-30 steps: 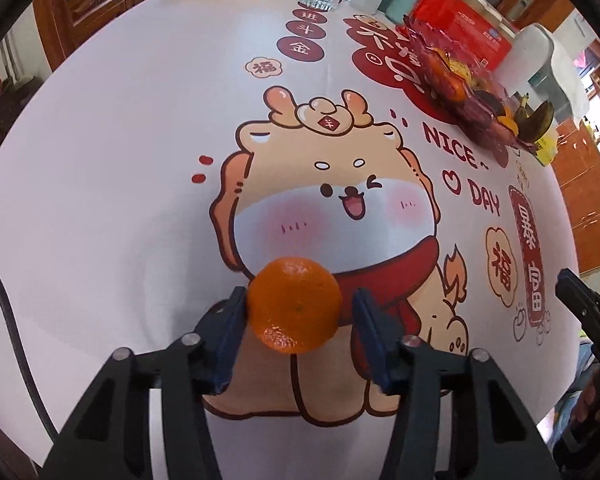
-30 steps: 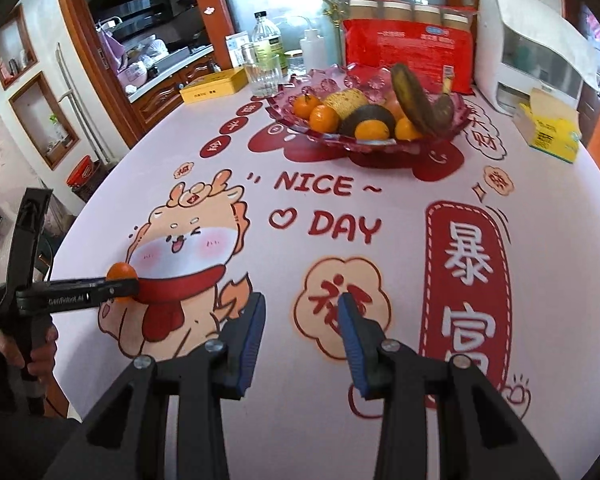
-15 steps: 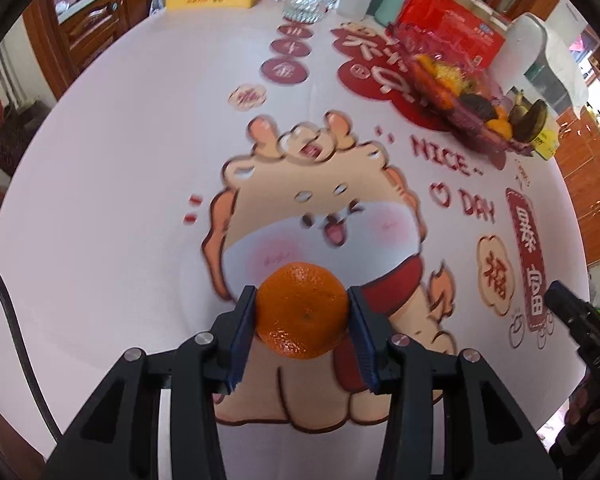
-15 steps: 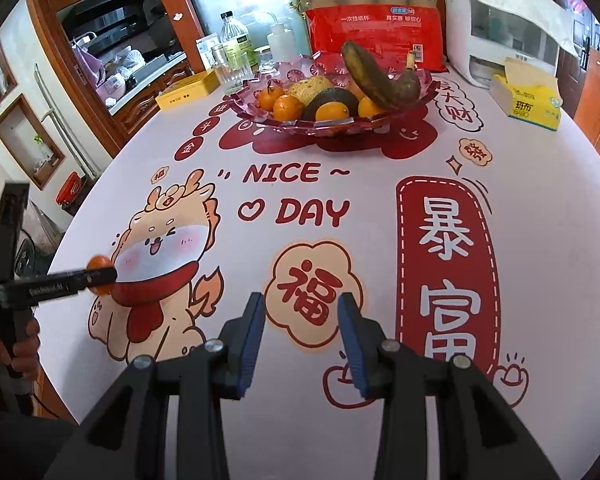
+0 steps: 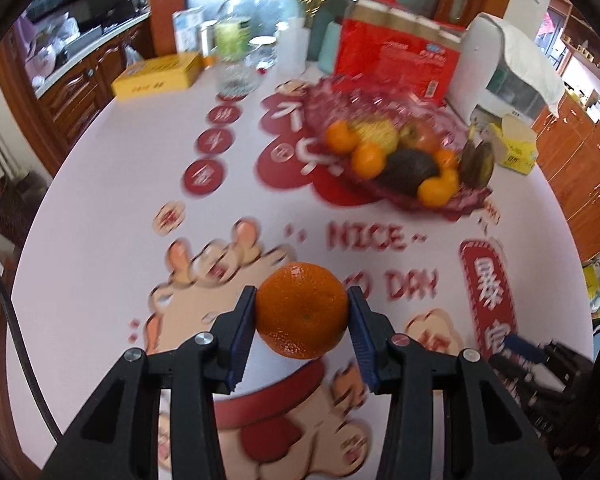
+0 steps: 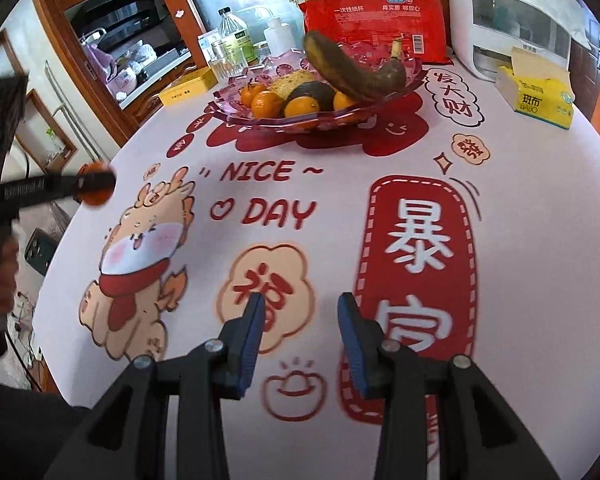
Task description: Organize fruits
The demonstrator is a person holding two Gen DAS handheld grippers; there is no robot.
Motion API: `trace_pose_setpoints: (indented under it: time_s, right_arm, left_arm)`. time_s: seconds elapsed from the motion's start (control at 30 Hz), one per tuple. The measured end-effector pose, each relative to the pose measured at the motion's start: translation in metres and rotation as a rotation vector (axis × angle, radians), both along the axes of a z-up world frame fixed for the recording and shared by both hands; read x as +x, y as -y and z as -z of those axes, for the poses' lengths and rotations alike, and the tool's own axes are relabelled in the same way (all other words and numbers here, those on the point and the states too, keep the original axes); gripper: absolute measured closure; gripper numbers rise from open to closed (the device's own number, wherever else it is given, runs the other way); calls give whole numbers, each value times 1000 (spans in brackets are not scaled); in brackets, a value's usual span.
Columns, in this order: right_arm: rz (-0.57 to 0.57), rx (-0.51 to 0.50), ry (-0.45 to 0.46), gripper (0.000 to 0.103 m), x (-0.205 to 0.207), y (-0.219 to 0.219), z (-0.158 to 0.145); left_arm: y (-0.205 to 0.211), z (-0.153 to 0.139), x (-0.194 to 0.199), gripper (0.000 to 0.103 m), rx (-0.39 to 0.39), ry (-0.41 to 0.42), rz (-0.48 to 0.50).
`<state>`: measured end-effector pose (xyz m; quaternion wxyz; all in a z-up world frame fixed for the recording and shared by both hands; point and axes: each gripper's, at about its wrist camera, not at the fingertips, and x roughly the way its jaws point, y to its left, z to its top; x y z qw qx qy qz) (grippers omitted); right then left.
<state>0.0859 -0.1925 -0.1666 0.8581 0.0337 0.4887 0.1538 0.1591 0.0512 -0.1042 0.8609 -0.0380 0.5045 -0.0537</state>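
Observation:
My left gripper is shut on an orange mandarin and holds it in the air above the printed tablecloth. The right wrist view shows that mandarin at the far left, clamped in the left gripper. The pink glass fruit bowl stands ahead to the right with mandarins, an avocado, an apple and a dark banana in it. In the right wrist view the bowl is at the far middle. My right gripper is open and empty, low over the cloth.
A red pack of paper cups, a white appliance and a yellow tissue box stand behind and right of the bowl. A yellow box, bottles and a glass stand at the far left.
My left gripper closed on the mandarin, lifted it off the cloth and tilted up toward the bowl. My right gripper moved closer to the table and stayed open.

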Motion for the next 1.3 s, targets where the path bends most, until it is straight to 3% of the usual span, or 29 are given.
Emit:
trace_pose_setpoints:
  time_s: [0.3, 0.73, 0.83, 1.0, 1.03, 1.07, 1.13, 1.3]
  right_arm:
    - [-40, -29, -5, 64, 10, 38, 8]
    - [-45, -19, -7, 63, 33, 69, 12]
    - [-40, -9, -25, 63, 41, 69, 16]
    - [-76, -2, -11, 62, 39, 58, 11]
    - [-81, -6, -10, 57, 38, 56, 10]
    - [-82, -11, -5, 44, 36, 53, 8]
    - [-84, -11, 4, 32, 33, 51, 5]
    - [-69, -43, 15, 29, 21, 46, -7]
  left_arm:
    - [63, -16, 65, 60, 0, 63, 38]
    - [99, 5, 130, 56, 27, 11, 19]
    - [95, -2, 128, 38, 34, 51, 4]
    - [72, -9, 114, 30, 5, 49, -55]
    - [68, -7, 109, 30, 3, 40, -69]
    - [63, -5, 101, 30, 1, 28, -82]
    - [55, 0, 86, 29, -5, -2, -103]
    - [34, 13, 26, 29, -26, -78, -134]
